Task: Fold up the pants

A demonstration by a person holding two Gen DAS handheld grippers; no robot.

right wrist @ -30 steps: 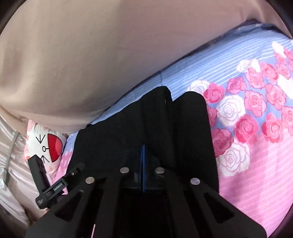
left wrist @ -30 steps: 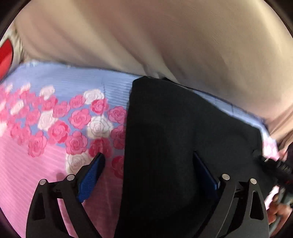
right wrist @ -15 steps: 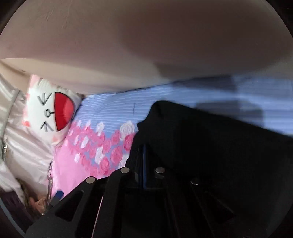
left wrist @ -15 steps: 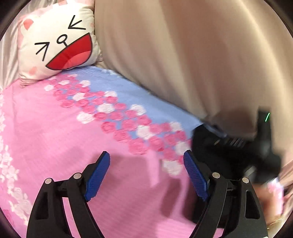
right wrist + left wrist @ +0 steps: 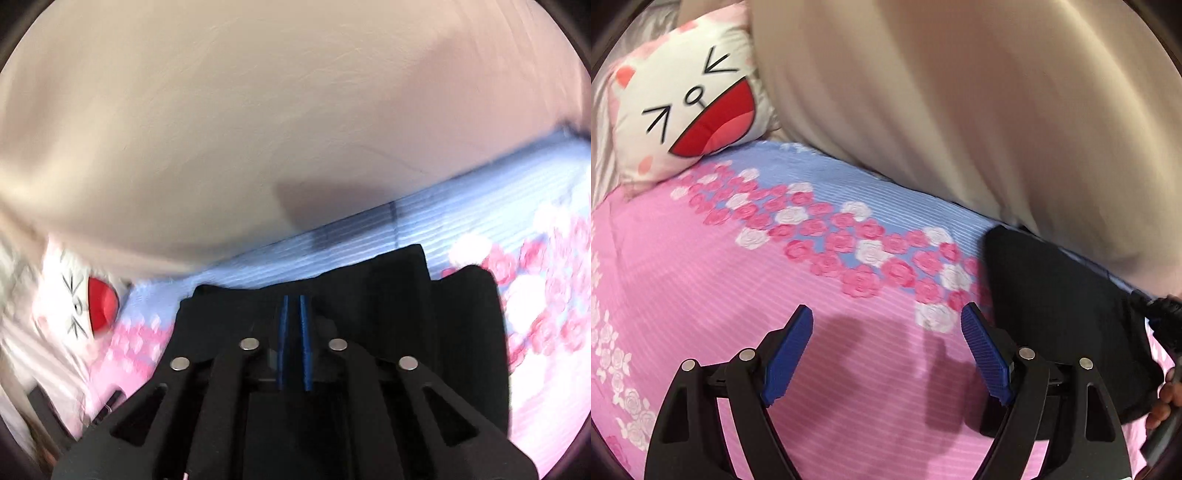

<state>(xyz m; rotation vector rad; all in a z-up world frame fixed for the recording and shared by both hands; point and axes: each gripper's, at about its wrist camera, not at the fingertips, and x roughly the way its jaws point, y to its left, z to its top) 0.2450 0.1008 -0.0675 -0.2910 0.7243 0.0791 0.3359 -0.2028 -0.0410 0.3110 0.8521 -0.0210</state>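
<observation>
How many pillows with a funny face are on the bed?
1. The funny-face pillow sits at the far left end of the bed, leaning by the beige wall. The right wrist view shows the same pillow, blurred. Others could be out of view.

- Open pink bedspread [image 5: 701,280] is left free ahead of the left gripper [image 5: 886,347].
- The far side is closed off by a beige wall [image 5: 960,110].
- The far-left corner is occupied by a cartoon pillow [image 5: 683,107].
- The right is blocked by black pants [image 5: 1052,295].
</observation>
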